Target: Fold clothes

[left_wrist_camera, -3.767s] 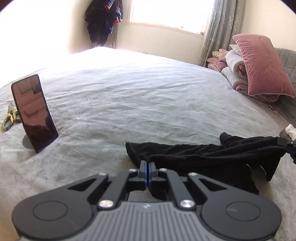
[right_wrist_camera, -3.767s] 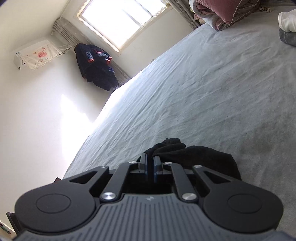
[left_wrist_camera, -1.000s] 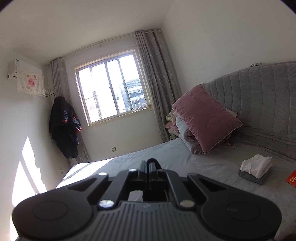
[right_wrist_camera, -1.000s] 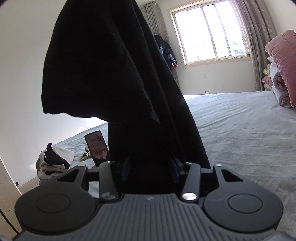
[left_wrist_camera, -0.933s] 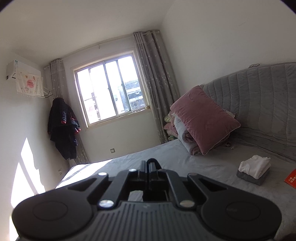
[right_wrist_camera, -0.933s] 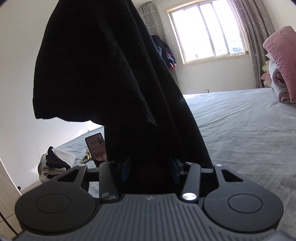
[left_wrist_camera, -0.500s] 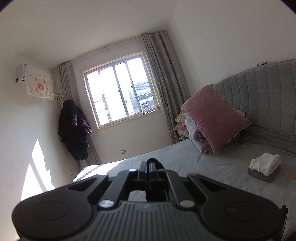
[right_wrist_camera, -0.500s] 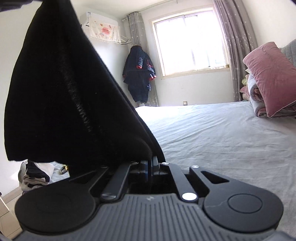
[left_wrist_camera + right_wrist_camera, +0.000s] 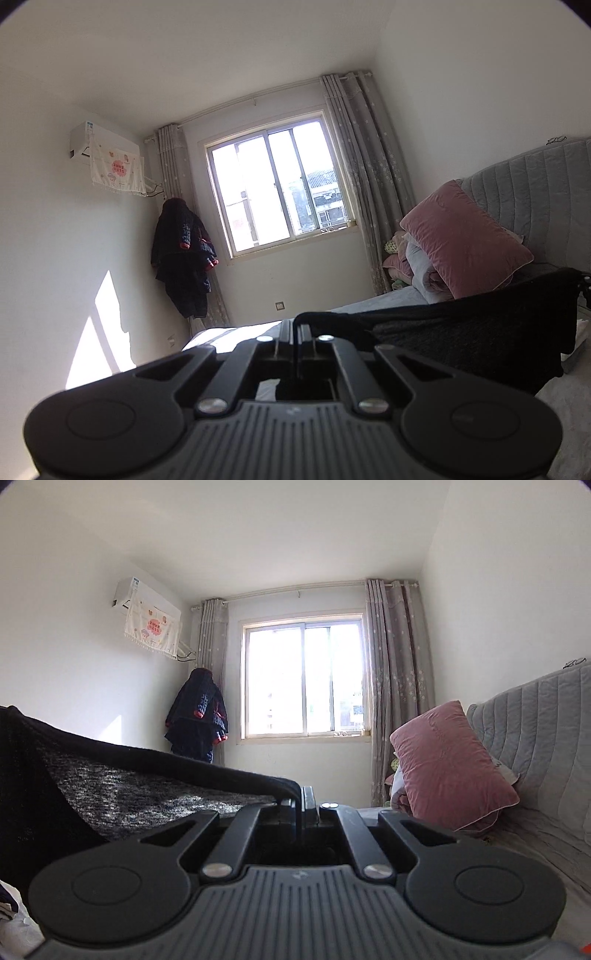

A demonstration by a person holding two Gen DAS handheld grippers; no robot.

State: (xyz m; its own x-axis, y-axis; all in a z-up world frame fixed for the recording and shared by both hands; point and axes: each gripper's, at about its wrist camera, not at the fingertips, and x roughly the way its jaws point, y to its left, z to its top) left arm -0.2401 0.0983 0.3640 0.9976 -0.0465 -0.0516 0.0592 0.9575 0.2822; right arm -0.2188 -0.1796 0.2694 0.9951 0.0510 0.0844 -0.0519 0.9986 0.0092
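The left gripper is clamped on one corner of a black knit garment, its fingers pressed together with a thin fold of the cloth poking up between them. From there the garment stretches off to the right, held up in the air above the bed — its top edge runs in a nearly straight line toward the far right of the left wrist view, and the rest hangs below it as a dark sheet.

The right gripper pinches the opposite corner in the same way, fingers closed on the fabric. In the right wrist view the garment spreads away to the left, its upper hem rising toward the left edge of the frame, with light showing through the looser knit lower down.

Both cameras look across the room toward a window flanked by grey curtains. A dark coat hangs in the far left corner, just beside the left curtain, and an air conditioner draped with a pale cloth sits high on the left wall. On the right, a pink pillow leans against a grey padded headboard — with folded bedding stacked just beside it on the window side.
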